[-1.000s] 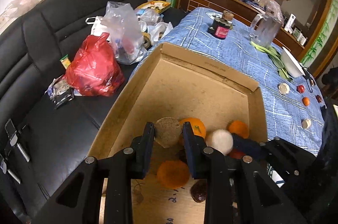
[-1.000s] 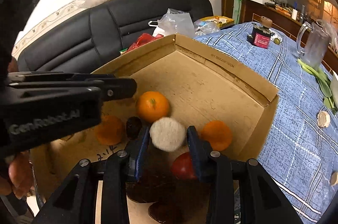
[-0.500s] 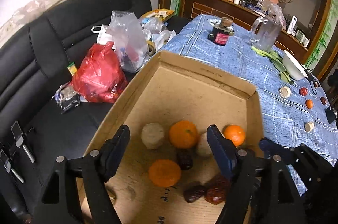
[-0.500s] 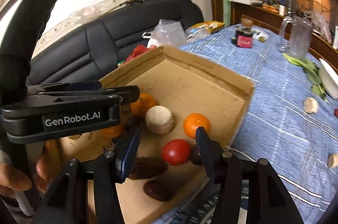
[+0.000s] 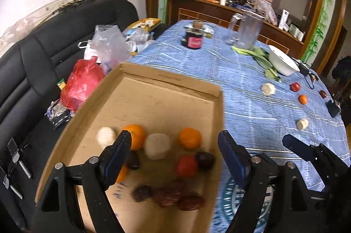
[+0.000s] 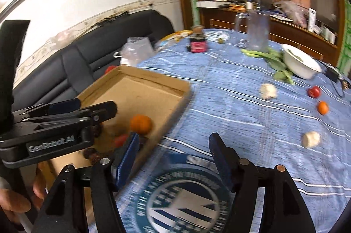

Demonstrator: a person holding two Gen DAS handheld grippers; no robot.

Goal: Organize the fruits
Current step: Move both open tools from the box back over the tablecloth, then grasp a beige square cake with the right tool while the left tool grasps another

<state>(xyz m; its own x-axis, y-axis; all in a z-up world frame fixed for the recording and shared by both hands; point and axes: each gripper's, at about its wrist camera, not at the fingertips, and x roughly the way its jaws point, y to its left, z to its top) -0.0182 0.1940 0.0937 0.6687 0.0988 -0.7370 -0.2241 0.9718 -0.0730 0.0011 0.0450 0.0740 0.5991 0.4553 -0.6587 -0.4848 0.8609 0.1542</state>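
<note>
A shallow cardboard box (image 5: pixel 171 83) (image 6: pixel 153 79) lies at the table's left edge and holds several fruits: oranges (image 5: pixel 189 138), pale round fruits (image 5: pixel 157 146), a red one (image 5: pixel 186 165) and dark ones (image 5: pixel 166 195). My left gripper (image 5: pixel 174 151) is open and empty above the box. My right gripper (image 6: pixel 173 151) is open and empty over the blue tablecloth, right of the box. Loose fruits lie further right on the cloth: a pale one (image 6: pixel 268 90), a red one (image 6: pixel 314 91), an orange (image 6: pixel 322 107), another pale one (image 6: pixel 310 139).
A dark jar (image 5: pixel 194 39), a clear jug (image 5: pixel 248 32), green leaves (image 5: pixel 258 57) and a white bowl (image 5: pixel 283 62) stand at the back of the table. A black sofa (image 5: pixel 33 61) with plastic bags (image 5: pixel 82 81) runs along the left.
Both grippers let go of pale fruits into the box and opened. They rose and swung right; the right one is now over the tablecloth.
</note>
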